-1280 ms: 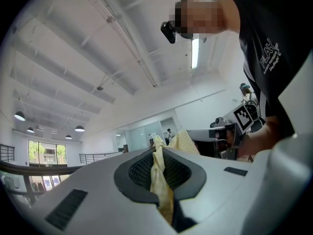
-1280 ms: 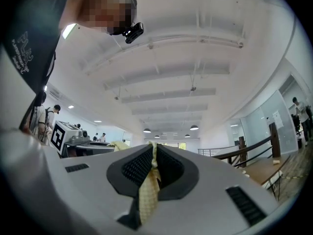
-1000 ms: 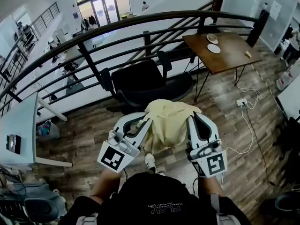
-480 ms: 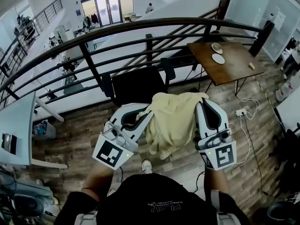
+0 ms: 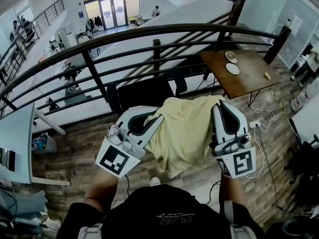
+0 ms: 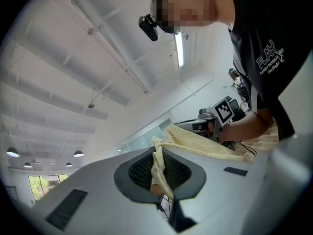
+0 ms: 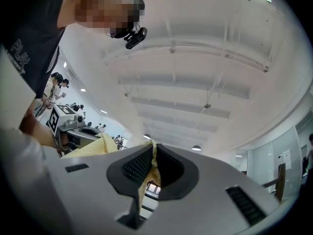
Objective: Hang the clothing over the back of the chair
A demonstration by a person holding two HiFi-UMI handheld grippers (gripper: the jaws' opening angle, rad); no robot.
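Observation:
A pale yellow garment (image 5: 182, 131) hangs spread between my two grippers in the head view. My left gripper (image 5: 160, 119) is shut on its left top edge; the cloth (image 6: 160, 168) shows pinched between the ribbed pads. My right gripper (image 5: 215, 106) is shut on the right top edge, with a fold of the cloth (image 7: 149, 161) squeezed between its pads. A black office chair (image 5: 144, 91) stands just beyond the garment, its back facing me and its lower part hidden by the cloth.
A dark curved railing (image 5: 154, 31) runs behind the chair, with a drop to the floor below. A brown wooden table (image 5: 241, 73) with two plates stands at the right. A white power strip (image 5: 251, 124) and cables lie on the wood floor.
Both grippers have risen and moved forward toward the chair, carrying the garment, which now covers more of the chair's seat in the head view.

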